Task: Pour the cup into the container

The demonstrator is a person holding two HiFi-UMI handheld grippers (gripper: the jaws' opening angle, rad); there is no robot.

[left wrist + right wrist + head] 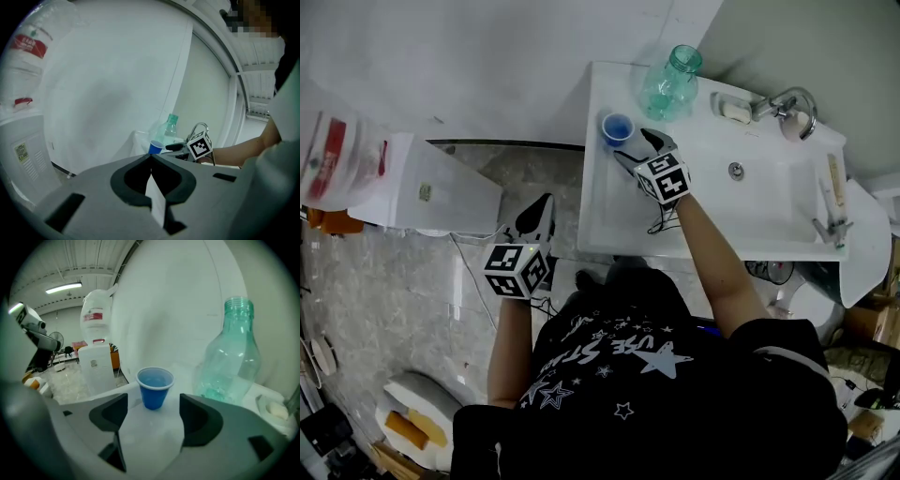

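Right gripper [637, 150] — jaws spread, empty — faces the blue cup [618, 127] near the counter [609, 220] edge, bottle [670, 82] beside it; left gripper [539, 216] pressed together over open floor [394, 272]; jug [342, 159] label unreadable.

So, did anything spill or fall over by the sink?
Nothing stands out. The blue cup stands upright on the white counter, the clear green bottle upright beside it, and no puddle shows. The right gripper is open, just short of the cup.
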